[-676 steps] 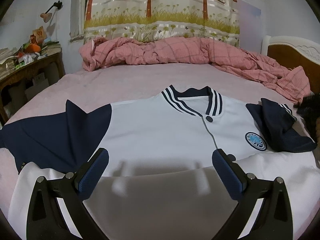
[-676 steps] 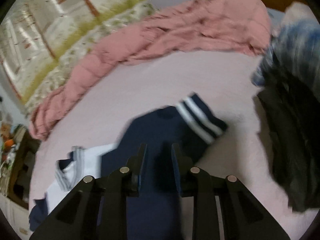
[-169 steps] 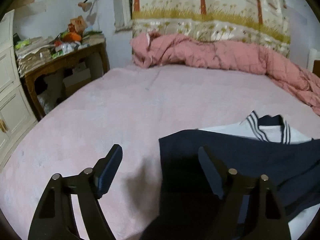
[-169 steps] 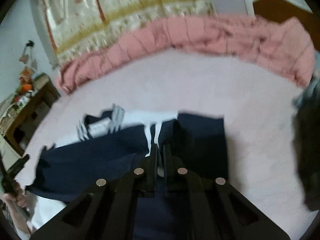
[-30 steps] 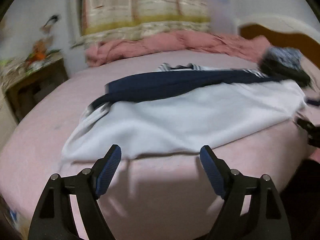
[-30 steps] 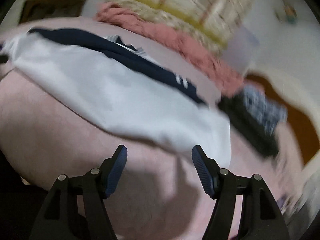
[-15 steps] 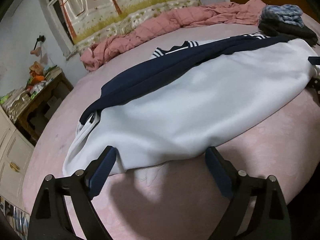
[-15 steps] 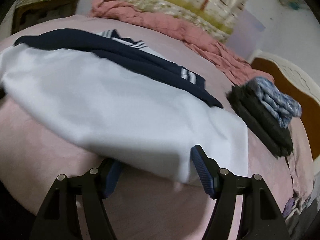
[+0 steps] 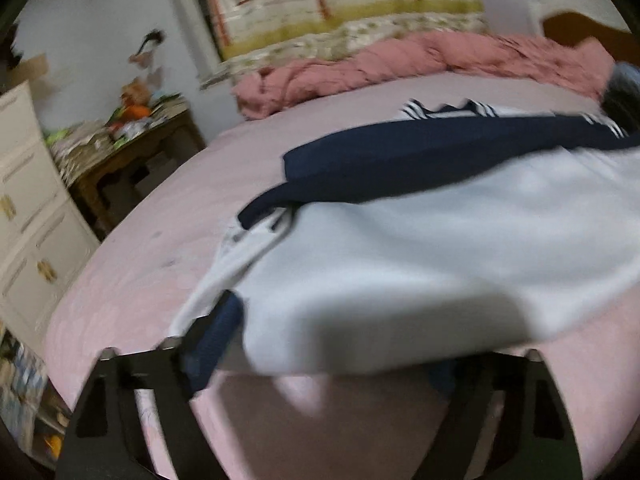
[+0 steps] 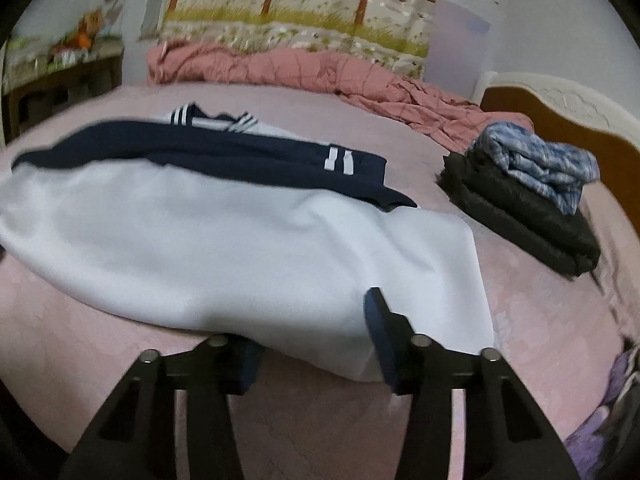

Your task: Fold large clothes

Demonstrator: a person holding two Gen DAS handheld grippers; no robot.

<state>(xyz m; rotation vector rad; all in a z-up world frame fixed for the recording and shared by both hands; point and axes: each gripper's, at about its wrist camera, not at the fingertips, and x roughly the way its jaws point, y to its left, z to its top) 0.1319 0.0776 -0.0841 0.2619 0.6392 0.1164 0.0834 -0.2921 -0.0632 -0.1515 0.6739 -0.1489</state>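
A white jacket [image 9: 400,272] with navy sleeves [image 9: 420,152] folded across its chest lies flat on the pink bed [image 9: 160,240]. My left gripper [image 9: 332,356] is at the near hem's left corner. Its jaws are closing, the hem drapes between them, and the right finger is hidden under the cloth. In the right wrist view the same jacket [image 10: 200,240] spreads out ahead. My right gripper [image 10: 316,344] is at the hem's right corner, jaws closing. One finger sits under the white cloth and the other finger [image 10: 380,328] on top, with a gap still showing.
A crumpled pink quilt [image 10: 280,68] lies along the far side of the bed. A stack of folded dark and blue clothes [image 10: 520,208] sits right of the jacket, near the wooden headboard [image 10: 560,112]. A cluttered wooden side table [image 9: 132,152] and white drawers [image 9: 28,220] stand left.
Both grippers have pushed forward onto the jacket's near hem. The hem now lies between the fingers of each, and both pairs of jaws stand narrower than before.
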